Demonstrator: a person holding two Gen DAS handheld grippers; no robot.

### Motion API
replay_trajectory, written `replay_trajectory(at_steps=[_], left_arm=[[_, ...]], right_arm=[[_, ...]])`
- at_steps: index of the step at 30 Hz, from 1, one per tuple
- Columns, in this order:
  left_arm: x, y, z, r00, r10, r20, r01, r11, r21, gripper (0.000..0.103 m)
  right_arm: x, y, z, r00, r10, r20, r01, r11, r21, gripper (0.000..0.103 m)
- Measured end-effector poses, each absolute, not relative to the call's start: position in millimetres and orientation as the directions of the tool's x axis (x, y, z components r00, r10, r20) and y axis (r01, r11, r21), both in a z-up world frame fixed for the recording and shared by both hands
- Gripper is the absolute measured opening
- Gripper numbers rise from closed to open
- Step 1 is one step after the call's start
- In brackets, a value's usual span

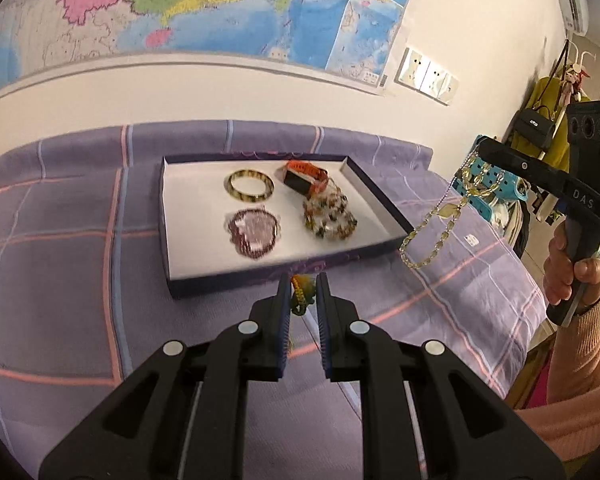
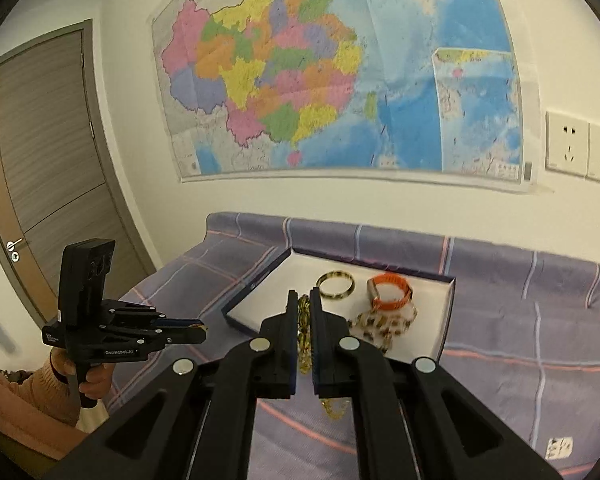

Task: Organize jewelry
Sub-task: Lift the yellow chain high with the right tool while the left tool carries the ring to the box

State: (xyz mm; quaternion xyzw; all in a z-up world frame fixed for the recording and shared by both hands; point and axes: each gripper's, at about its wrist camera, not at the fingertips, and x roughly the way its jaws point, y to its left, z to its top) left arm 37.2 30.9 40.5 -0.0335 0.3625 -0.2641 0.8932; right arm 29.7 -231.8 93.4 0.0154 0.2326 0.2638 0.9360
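Four pieces already in the tray (image 1: 380, 196): tortoiseshell bangle (image 1: 251, 186), orange-strapped watch (image 1: 305, 178), dark red bead bracelet (image 1: 252, 232), mixed bead bracelet (image 1: 330, 216). Up at right, right gripper (image 1: 483, 148), jaws pinching a gold necklace (image 1: 440, 228) dangling over the plaid bed (image 1: 60, 260). Down front, left gripper (image 1: 303, 286), jaws nearly together on a small green-and-orange trinket (image 1: 302, 294).

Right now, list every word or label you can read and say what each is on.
"DAS": on the right gripper body, side-on in the left wrist view.
"GenRobot.AI": on the left gripper body, in the right wrist view.
Wall map title, small label on the left gripper, tag on the bedcover: too blurred to read.
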Motion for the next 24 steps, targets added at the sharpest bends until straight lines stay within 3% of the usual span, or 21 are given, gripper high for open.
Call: replay_trajectory(at_steps=[24], left_arm=[[77,12,55,0.636,-0.448,-0.629,0.438,0.88,-0.184,0.013]], right_arm=[[64,-228,104,0.763,0.503,-0.406,-0.486,0.861,0.152,0.004]])
